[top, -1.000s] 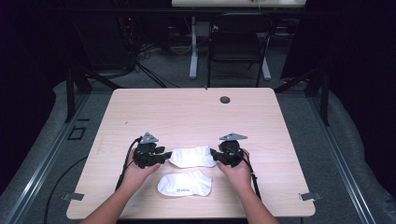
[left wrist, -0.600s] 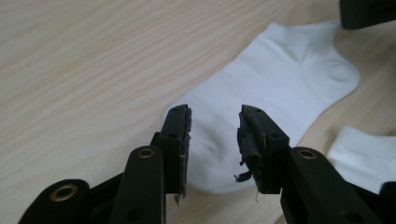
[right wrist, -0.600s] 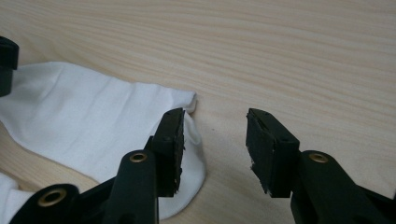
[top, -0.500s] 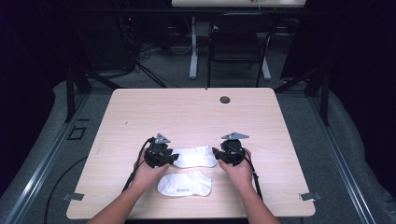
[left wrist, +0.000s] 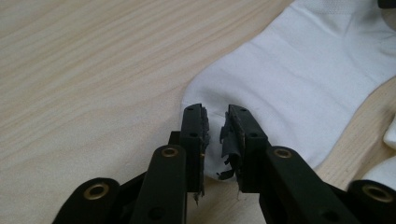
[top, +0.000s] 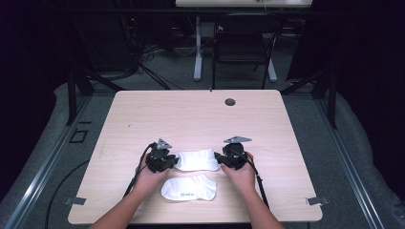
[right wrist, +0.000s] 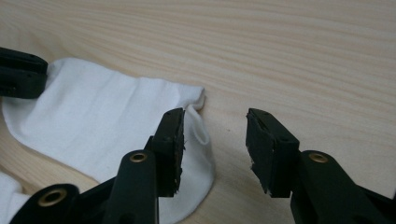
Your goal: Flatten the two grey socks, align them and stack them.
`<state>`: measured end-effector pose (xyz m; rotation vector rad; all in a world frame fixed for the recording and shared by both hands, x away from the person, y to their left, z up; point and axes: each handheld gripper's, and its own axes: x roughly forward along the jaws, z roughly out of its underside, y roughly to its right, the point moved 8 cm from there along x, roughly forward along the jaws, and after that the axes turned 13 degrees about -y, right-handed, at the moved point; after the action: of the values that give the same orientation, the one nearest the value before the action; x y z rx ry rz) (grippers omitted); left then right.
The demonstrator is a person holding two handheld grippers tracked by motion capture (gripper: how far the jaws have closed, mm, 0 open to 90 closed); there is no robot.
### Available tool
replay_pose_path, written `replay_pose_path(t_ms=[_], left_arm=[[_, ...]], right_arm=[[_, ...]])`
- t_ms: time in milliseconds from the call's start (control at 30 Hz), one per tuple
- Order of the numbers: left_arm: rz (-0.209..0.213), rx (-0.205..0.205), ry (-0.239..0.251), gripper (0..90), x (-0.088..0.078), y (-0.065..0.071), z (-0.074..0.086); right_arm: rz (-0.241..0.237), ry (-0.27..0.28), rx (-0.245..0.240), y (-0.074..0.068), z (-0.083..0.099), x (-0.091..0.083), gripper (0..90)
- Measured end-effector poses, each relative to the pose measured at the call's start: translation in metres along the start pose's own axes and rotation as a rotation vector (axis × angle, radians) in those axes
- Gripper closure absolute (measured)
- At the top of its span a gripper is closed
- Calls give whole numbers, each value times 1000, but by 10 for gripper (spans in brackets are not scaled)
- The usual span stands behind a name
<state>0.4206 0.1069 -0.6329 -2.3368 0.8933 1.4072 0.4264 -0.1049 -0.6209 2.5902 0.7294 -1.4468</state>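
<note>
A white ankle sock (top: 197, 160) lies flat across the wooden table (top: 191, 119), with one gripper at each end. My left gripper (top: 174, 161) is at its toe. In the left gripper view its jaws (left wrist: 215, 109) have just been closing and now pinch a bunched fold of the sock (left wrist: 299, 79). My right gripper (top: 220, 160) stands open at the cuff end. In the right gripper view (right wrist: 215, 114) the cuff of the sock (right wrist: 93, 112) touches the left jaw, with bare wood in the gap. A second white sock (top: 188, 187) lies nearer the person.
A dark round grommet (top: 230, 102) sits in the table near its far edge. Behind the table stand a black chair (top: 243, 43) and a white desk leg (top: 197, 47). Both forearms come in over the near edge. Bare wood spreads to the far left and far right.
The left gripper slid right to the sock's toe, and its jaws narrowed onto the fabric. The right gripper and both socks stayed in place.
</note>
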Motion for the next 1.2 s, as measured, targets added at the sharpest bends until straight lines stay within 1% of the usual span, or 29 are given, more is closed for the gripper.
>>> replay_pose_path(t_ms=[67,100,133,167,233,267,333,400,500,533,567,633,833,867,900,1033,1167,1200], left_arm=[[2,0,4,811,0,0,0],[5,-1,7,830,1,0,0],[7,1,8,849,1,-1,-1],[10,1,9,861,1,0,-1],[7,6,12,872,1,0,-1],[7,6,12,875,1,0,-1],[9,5,11,878,1,0,-1],[8,7,11,881,0,0,-1],[6,12,20,883,-1,1,-2],[15,16,15,883,-2,1,-1],[8,17,23,884,-3,1,-2],[10,17,31,884,-5,0,-2],[22,5,45,884,-11,-3,-4],[17,-1,57,884,-12,-3,-4],[19,0,57,884,-13,-4,-4],[15,0,66,883,-17,-5,-5],[6,5,61,883,-19,-7,-4],[4,2,67,882,-19,-7,-5]], right_arm=[[4,-15,-6,0,2,3,623],[-6,-17,-4,-2,2,5,643],[-9,-28,-13,-2,3,6,679],[-15,-30,-12,-4,3,7,722],[-31,-46,-28,-7,5,8,786],[-25,-50,-34,-8,5,9,822],[-25,-55,-46,-9,6,8,853],[-31,-43,-44,-10,5,7,860],[-29,-40,-56,-11,5,4,863],[-28,-39,-62,-11,5,3,863],[-28,-38,-60,-11,5,2,863],[-29,-34,-62,-11,5,0,864],[-51,-15,-63,-15,3,-6,864],[-53,-11,-62,-15,2,-7,864],[-52,-14,-63,-16,2,-8,864],[-54,4,-68,-17,-2,-13,863],[-65,-7,-64,-21,-3,-14,863],[-67,-9,-67,-22,-3,-13,863]])
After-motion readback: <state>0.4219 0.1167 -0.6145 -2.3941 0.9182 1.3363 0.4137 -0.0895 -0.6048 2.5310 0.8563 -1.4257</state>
